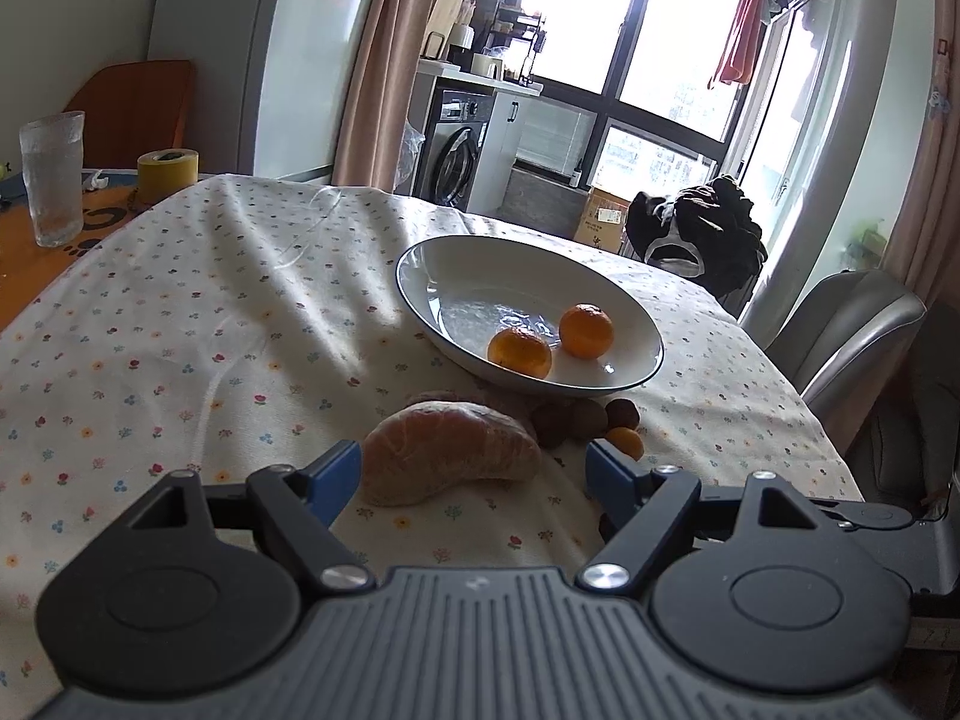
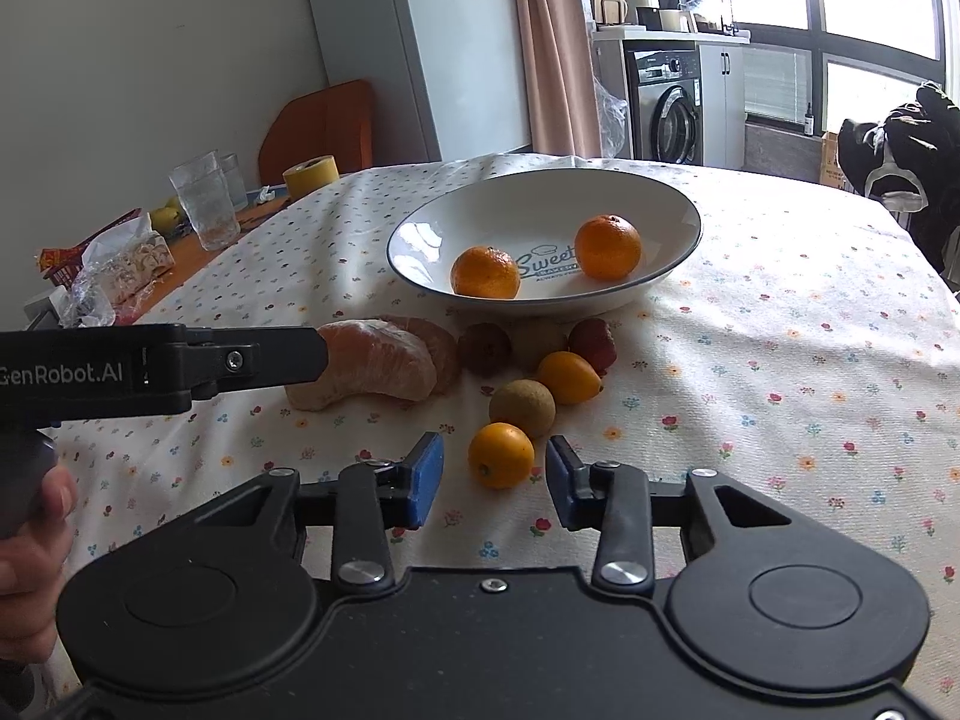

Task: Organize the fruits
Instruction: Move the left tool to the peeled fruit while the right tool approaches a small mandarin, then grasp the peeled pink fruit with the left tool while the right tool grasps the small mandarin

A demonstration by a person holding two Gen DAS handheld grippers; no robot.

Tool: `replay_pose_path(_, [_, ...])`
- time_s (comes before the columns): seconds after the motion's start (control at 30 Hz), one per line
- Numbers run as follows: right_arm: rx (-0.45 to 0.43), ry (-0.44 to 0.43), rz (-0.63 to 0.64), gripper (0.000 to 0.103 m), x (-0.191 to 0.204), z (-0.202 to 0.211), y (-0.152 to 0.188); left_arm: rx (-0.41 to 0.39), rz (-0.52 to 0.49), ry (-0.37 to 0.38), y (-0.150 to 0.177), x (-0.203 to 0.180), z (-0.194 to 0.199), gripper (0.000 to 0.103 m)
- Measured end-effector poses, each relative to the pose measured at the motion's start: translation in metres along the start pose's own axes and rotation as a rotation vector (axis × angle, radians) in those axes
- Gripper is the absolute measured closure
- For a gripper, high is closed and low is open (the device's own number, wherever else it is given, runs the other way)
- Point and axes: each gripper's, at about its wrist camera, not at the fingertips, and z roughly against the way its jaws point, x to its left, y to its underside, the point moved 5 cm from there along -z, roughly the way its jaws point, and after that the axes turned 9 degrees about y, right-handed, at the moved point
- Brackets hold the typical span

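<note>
A white bowl (image 1: 456, 258) (image 2: 480, 210) on the flowered cloth holds two tangerines (image 1: 521, 351) (image 2: 607, 247). In front of it lie peeled pomelo segments (image 1: 450, 456) (image 2: 372, 369) and a cluster of small fruits: kumquats (image 2: 501, 455), a brown longan (image 2: 522, 408) and reddish lychees (image 2: 485, 348). My left gripper (image 1: 474, 468) is open, its blue pads either side of the near pomelo segment without closing on it. My right gripper (image 2: 495, 477) is open around the nearest kumquat, pads apart from it. The left gripper's finger (image 2: 258, 354) reaches in from the left in the right wrist view.
Glasses (image 2: 207, 201) (image 1: 53, 177), a yellow tape roll (image 1: 168, 174) (image 2: 313, 173) and plastic-wrapped snacks (image 2: 114, 270) stand on the orange mat at the left. A grey chair (image 1: 852, 330) and dark clothes (image 1: 702, 228) are beyond the table's right edge. A hand (image 2: 30, 540) grips the left handle.
</note>
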Motion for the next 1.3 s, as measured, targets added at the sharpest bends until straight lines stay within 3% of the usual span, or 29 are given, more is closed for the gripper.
replay_pose_path(0.1, [0.012,-0.023,-0.014,0.079,-0.001,-0.004,0.002,0.005,0.008,-0.004,0.000,0.000,-0.006,0.023])
replay_pose_path(0.2, [0.003,-0.033,-0.015,0.080,-0.002,-0.005,0.003,0.013,0.009,-0.012,0.001,0.000,-0.012,0.023])
replay_pose_path(0.63, [-0.029,-0.018,-0.045,0.080,-0.023,0.010,0.000,0.034,0.028,-0.036,0.006,-0.003,-0.033,0.023])
replay_pose_path(1.3, [-0.037,-0.054,-0.100,0.080,-0.045,0.008,0.008,-0.001,-0.036,-0.203,0.011,-0.013,-0.049,0.018])
